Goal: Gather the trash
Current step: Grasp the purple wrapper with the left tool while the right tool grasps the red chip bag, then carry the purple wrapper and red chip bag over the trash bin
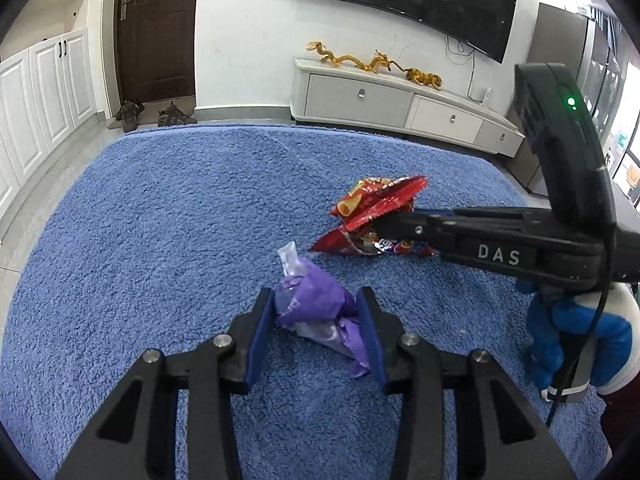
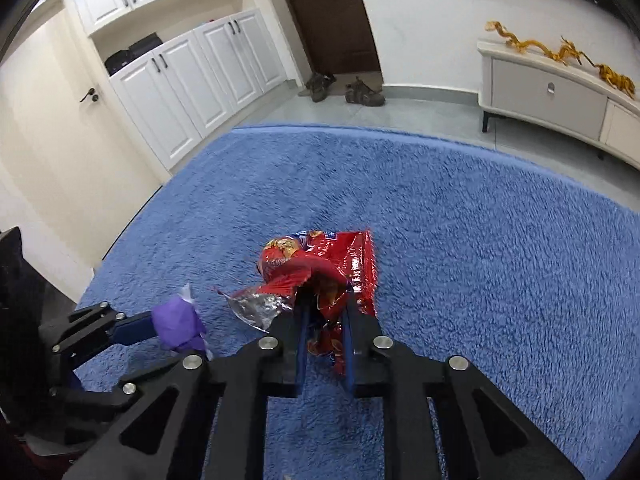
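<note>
Right, your left gripper (image 1: 316, 312) has its blue pads (image 1: 258, 340) against both sides of the crumpled purple wrapper (image 1: 310, 304), holding it just above the blue rug (image 1: 180, 220); whether it's fully off the pile, you can't tell. Your right gripper (image 2: 325, 312) is nearly closed on the red snack bag (image 2: 320, 264), pinching its crumpled lower part, silver lining (image 2: 256, 304) showing at the torn edge. Both bits of trash sit mid-rug, near each other, the bag towards the rug's far right side in the left view. A blue plush toy (image 1: 560, 340) sits at the rug's right edge. Shoes (image 2: 344, 88) by the door (image 2: 324, 12), off the rug's far edge.
</note>
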The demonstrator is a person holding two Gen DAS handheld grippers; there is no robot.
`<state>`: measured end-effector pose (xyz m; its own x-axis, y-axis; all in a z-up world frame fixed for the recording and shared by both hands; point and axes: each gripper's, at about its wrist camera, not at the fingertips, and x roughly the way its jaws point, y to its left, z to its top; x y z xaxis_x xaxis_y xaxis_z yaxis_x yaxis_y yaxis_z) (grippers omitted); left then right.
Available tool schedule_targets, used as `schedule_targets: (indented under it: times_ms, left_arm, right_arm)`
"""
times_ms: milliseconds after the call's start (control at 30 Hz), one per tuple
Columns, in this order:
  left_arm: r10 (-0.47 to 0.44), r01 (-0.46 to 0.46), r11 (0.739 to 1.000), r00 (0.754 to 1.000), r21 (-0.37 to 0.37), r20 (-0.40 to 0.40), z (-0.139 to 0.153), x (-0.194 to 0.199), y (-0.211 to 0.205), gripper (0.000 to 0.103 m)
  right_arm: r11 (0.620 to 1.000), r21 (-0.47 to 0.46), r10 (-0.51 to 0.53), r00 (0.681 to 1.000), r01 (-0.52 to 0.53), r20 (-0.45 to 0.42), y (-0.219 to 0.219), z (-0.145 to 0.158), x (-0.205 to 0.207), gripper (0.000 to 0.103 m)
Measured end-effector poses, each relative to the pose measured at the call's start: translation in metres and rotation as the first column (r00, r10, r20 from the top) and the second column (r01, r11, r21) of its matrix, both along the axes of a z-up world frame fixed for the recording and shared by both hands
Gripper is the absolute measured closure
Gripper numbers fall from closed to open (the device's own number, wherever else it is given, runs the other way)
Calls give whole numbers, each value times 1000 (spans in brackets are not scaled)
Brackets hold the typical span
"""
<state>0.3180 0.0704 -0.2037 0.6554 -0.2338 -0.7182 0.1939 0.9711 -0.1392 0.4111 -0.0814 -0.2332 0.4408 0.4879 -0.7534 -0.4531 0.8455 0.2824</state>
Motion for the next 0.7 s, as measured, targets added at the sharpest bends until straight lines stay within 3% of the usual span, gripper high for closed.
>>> schedule_targets:
  times_ms: [333, 533, 700]
  left_arm:
    - [17, -21, 996, 999, 86, 41, 7, -8, -16, 68]
    - [13, -20, 992, 998, 123, 56, 21, -33, -32, 69]
    - [-56, 40, 989, 992, 140, 117, 57, -77, -58, 69]
  right_arm:
    - [993, 6, -118, 993, 118, 21, -42, 32, -55, 98]
    - [981, 1, -194, 978, 195, 77, -88, 73, -128, 98]
    - [955, 44, -295, 949, 292, 113, -144, 96, -191, 98]
